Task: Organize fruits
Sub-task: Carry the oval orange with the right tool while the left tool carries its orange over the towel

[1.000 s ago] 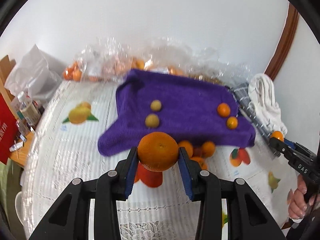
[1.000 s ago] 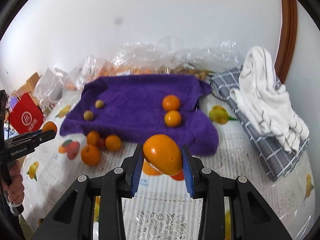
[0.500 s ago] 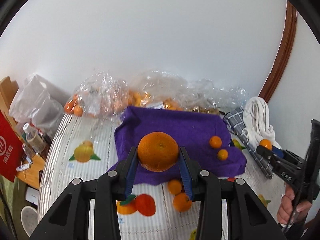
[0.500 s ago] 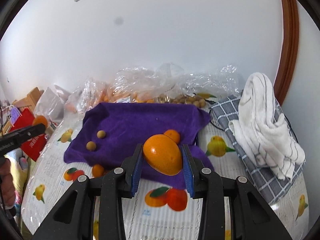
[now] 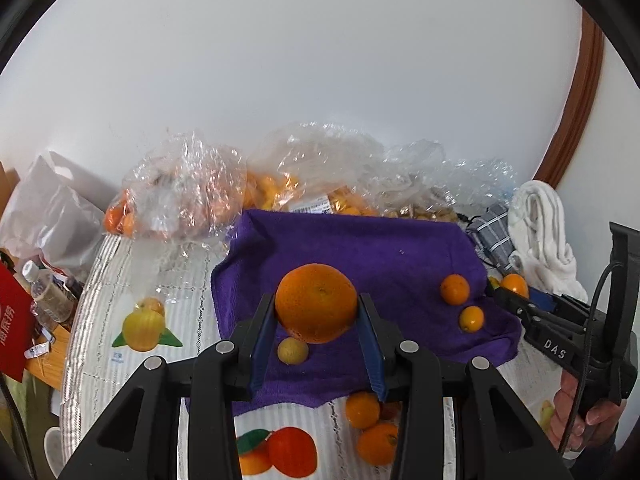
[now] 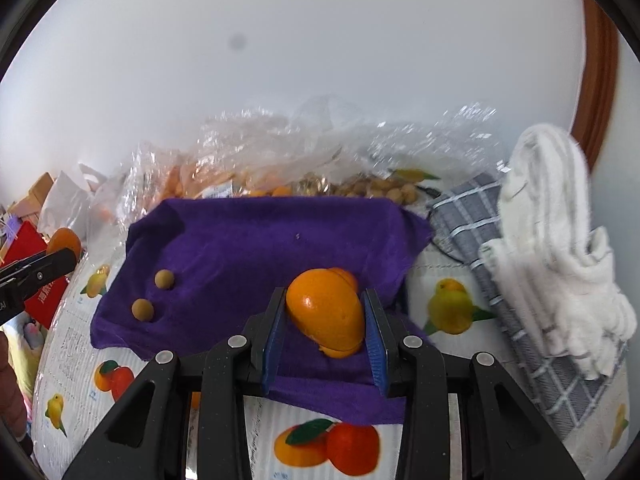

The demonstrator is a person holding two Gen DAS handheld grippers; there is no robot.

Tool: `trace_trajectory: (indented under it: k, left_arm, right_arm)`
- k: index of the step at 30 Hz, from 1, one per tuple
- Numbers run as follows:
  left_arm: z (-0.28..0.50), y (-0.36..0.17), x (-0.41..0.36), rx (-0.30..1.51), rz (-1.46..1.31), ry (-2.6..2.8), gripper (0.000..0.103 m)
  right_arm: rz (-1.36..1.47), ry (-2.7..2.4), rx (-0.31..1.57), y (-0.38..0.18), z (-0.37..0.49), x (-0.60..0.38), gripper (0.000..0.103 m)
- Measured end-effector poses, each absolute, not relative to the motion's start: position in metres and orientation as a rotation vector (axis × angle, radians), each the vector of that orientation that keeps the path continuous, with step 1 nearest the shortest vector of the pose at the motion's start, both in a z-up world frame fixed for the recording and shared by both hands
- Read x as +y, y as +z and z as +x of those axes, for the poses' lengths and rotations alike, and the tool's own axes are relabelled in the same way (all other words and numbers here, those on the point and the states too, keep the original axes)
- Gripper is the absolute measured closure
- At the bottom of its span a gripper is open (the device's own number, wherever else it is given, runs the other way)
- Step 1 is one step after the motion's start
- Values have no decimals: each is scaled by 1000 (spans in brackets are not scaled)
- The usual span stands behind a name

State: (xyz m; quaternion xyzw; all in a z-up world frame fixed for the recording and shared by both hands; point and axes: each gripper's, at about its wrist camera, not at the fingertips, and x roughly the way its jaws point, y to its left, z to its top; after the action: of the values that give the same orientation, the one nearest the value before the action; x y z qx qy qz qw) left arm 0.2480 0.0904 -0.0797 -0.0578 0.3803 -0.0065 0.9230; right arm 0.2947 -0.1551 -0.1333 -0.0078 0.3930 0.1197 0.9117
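left gripper (image 5: 316,334): clamping a large round orange (image 5: 316,308) between its blue pads, holding it above the near part of the purple towel (image 5: 360,252).
right gripper (image 6: 325,340): gripping a smooth oval orange fruit (image 6: 326,320), also hanging over the towel's near edge.
near table: two loose mandarins (image 5: 370,424) are sitting on the fruit-print tablecloth (image 5: 132,360), just off the towel's front edge.
on towel, left side: two small tan longan-like fruits (image 6: 154,294) are lying close together.
on towel, right side: two small oranges (image 5: 462,306) are resting near each other.
far: clear plastic bags of fruit (image 5: 240,188) are lining the wall behind the towel.
far right: white towel (image 6: 560,260) is lying on a grey checked cloth (image 6: 468,220).
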Motion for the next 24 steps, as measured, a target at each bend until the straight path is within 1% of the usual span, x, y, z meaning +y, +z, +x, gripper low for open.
trace_trajectory:
  k: [12, 24]
  left_arm:
    - [274, -116, 103, 846, -143, -25, 65]
    - [283, -135, 91, 893, -132, -58, 65]
  right_arm:
    - [-76, 302, 898, -181, 316, -120, 66]
    - [-92, 305, 935, -195, 319, -119, 66]
